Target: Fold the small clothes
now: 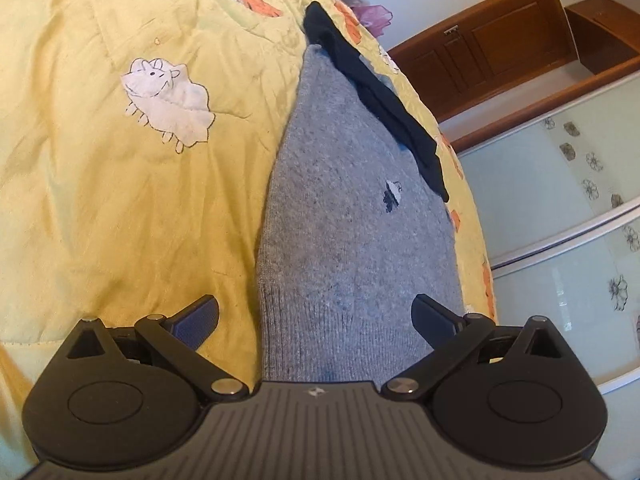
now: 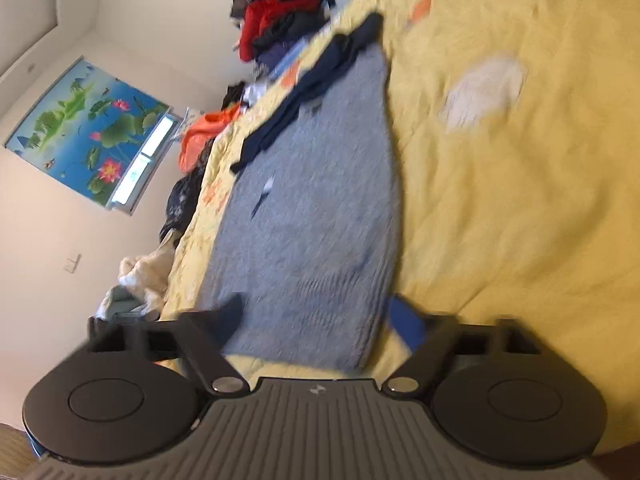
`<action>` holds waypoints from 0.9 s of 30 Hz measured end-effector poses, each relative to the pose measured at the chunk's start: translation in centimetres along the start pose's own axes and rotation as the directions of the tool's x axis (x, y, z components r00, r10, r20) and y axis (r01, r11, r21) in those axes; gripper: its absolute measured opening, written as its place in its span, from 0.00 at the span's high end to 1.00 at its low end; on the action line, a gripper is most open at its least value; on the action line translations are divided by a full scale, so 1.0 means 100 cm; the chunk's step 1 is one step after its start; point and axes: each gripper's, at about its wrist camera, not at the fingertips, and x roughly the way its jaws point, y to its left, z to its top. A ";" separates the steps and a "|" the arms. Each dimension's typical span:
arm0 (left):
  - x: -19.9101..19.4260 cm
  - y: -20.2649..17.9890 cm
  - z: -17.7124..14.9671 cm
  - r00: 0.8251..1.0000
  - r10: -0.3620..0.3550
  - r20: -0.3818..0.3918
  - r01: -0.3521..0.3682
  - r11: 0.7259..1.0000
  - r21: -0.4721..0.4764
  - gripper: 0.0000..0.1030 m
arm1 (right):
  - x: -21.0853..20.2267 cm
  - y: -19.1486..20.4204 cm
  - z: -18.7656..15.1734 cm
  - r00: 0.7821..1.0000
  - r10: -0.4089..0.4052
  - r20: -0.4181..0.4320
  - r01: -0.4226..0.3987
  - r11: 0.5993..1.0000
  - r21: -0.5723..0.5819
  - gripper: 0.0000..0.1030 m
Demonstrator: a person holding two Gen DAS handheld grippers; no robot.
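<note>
Grey sock (image 1: 356, 240) between wide-open left tongs (image 1: 316, 320), right tongs (image 2: 320, 320) spread too

no readable text, labels, brands or numbers anywhere

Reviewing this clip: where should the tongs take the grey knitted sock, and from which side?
Probably the ribbed cuff of the grey knitted sock, approached from that near end. It lies flat on the yellow quilt, its cuff already between the open left tongs.

left wrist: close, low over bed | right wrist: opposite end | shared: grey sock (image 1: 352, 224) (image 2: 320, 200)
</note>
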 end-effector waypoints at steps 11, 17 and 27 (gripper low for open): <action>0.012 -0.013 -0.011 0.996 -0.025 -0.082 0.020 0.998 -0.067 0.00 | 0.027 0.008 -0.022 0.999 0.041 0.034 -0.042 0.998 0.036 0.91; 0.022 -0.004 -0.016 0.994 0.009 -0.110 -0.023 0.992 -0.128 0.94 | 0.025 0.001 -0.026 0.995 0.065 0.069 -0.068 0.997 0.044 0.91; 0.012 -0.012 -0.011 0.997 -0.070 0.018 0.072 0.991 -0.112 0.96 | 0.015 0.021 0.004 0.973 0.135 0.185 -0.138 0.990 0.004 0.91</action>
